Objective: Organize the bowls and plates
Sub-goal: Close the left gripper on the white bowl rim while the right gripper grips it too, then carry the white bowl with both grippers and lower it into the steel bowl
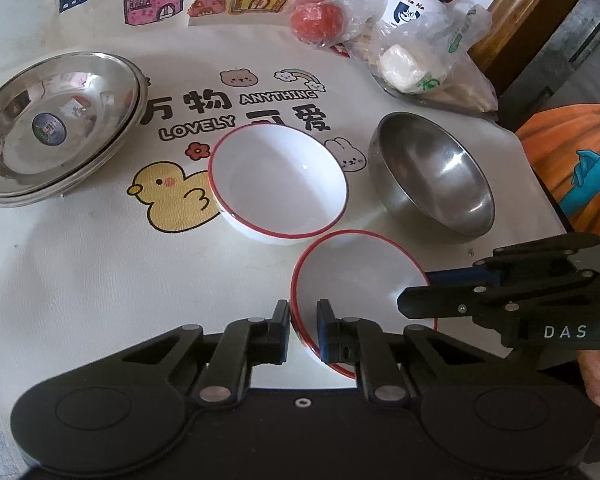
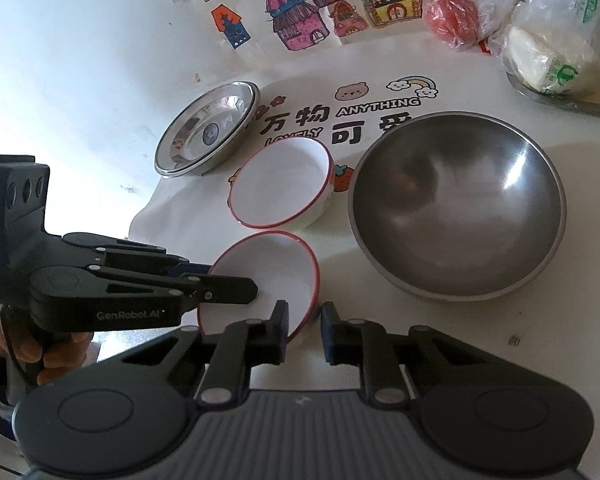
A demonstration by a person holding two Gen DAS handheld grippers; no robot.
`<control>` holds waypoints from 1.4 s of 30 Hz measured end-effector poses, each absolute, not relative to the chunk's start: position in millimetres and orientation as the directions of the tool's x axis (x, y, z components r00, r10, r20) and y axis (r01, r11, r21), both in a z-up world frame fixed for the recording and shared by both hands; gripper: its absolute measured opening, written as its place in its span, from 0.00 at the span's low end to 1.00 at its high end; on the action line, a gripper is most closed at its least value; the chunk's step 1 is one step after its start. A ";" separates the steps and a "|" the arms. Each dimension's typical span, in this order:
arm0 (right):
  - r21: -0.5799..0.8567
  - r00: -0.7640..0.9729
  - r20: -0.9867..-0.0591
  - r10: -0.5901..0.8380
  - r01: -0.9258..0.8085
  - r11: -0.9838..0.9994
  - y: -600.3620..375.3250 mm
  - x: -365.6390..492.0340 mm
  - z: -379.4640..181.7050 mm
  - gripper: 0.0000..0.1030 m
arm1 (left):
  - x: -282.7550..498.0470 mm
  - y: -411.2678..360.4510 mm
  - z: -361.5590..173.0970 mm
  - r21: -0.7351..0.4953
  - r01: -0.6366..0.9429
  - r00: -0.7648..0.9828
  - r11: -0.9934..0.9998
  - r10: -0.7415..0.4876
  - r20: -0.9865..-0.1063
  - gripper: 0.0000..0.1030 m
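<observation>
Bowls come first in our inspection: the nearer red-rimmed bowl (image 1: 360,280) sits tipped at the near edge of the table (image 1: 80,280), directly at twelve o'clock from both tools. We find the left hand-held gripper (image 1: 304,320) closed down on its near rim, one finger outside the wall and one inside. The right hand-held gripper (image 2: 305,322) straddles the opposite rim, its jaws narrowed to a slim gap; the left finger (image 2: 280,328) lies against the inner face, but we cannot confirm that the outer pad touches. In the left wrist view this tool enters from three o'clock. Both hands are equally close to the bowl; neither has an advantage.

Beyond it, at about eleven o'clock in the left wrist view, a second red-rimmed bowl (image 1: 278,182) stands upright and just apart from the first. We judge it the likely nesting target, so the coming move runs forward along the twelve o'clock line. At one o'clock stands a larger steel bowl (image 1: 432,176). Farther off at ten o'clock rests a stack of steel plates (image 1: 56,128). Bagged food (image 1: 416,44) lies at the far edge.
</observation>
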State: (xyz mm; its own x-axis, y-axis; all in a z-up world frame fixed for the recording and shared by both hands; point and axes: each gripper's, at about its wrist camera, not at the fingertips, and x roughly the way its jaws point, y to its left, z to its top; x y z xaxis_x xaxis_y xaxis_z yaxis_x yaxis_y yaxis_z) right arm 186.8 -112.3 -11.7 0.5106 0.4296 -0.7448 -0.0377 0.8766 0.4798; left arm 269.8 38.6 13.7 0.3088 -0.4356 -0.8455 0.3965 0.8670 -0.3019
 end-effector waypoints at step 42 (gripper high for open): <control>0.458 0.671 -0.643 0.370 -0.051 0.888 -150.3 165.8 48.0 0.12 | 264.1 9.4 91.1 -0.248 0.387 0.505 0.888 -0.430 -0.748 0.07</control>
